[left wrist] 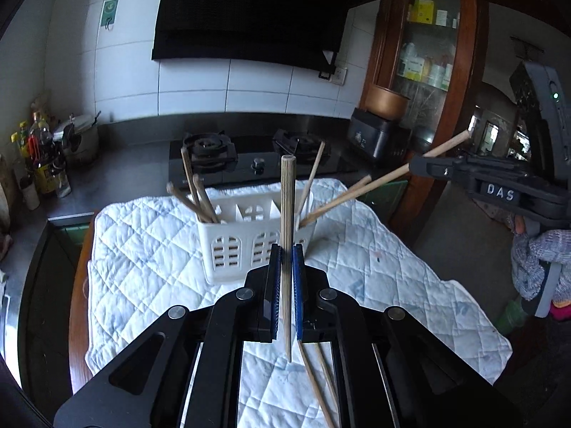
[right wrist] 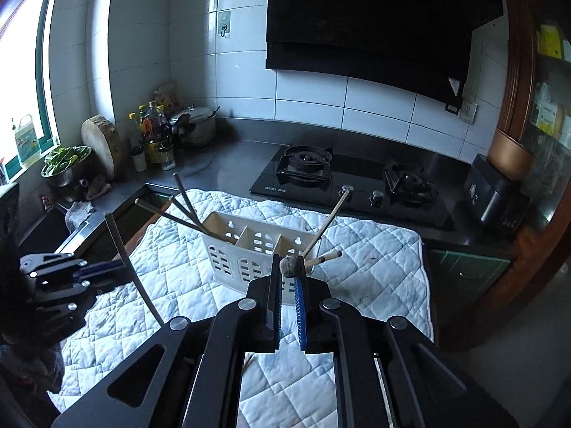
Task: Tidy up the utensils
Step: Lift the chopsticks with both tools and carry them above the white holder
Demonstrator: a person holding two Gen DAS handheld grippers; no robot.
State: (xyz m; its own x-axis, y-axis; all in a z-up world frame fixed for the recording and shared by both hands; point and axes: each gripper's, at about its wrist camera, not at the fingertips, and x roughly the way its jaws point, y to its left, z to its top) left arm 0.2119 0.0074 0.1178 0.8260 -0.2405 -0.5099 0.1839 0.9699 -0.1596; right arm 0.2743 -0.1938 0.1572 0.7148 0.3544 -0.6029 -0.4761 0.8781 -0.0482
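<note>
A white slotted utensil caddy (left wrist: 246, 246) stands on a white quilted cloth (left wrist: 150, 249); it also shows in the right wrist view (right wrist: 249, 249). Several wooden chopsticks lean in its left compartment (left wrist: 200, 196) and right compartment (left wrist: 314, 178). My left gripper (left wrist: 286, 253) is shut on one upright chopstick (left wrist: 287, 207), just in front of the caddy. My right gripper (right wrist: 287, 271) is shut on another chopstick (right wrist: 293, 266), seen end-on, its tip over the caddy's right compartment; in the left wrist view that stick (left wrist: 374, 185) slants down to the caddy. Two chopsticks (left wrist: 317, 381) lie on the cloth.
A black gas hob (right wrist: 342, 182) sits on the dark counter behind the cloth. Bottles and a pot (right wrist: 167, 132) stand at the back left, with a bowl of greens (right wrist: 66, 166). A black appliance (right wrist: 492, 192) and a wooden cabinet (left wrist: 424, 57) are at the right.
</note>
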